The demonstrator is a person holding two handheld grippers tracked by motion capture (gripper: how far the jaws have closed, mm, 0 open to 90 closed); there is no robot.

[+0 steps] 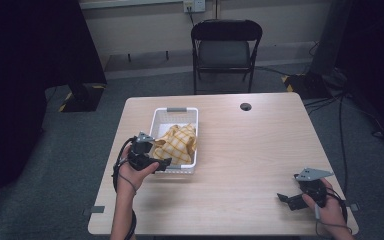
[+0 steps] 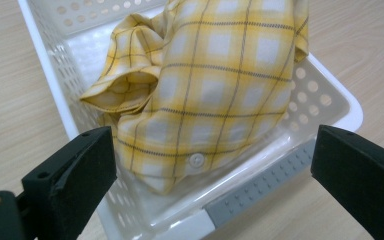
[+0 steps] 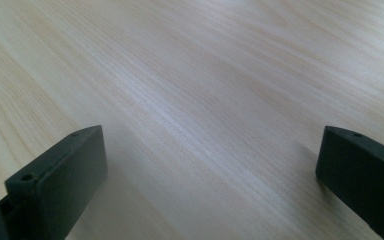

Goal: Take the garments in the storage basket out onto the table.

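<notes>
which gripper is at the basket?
The left gripper, jaws open at the white basket with the yellow shirt; the right gripper is over bare table.

The right gripper [image 3: 212, 170] looked along its two black jaws, which stood wide apart with nothing between them. Beneath and ahead of the jaws lay the pale wooden table [image 3: 205, 75], its grain running slantwise; a soft shadow fell beside each jaw.
</notes>
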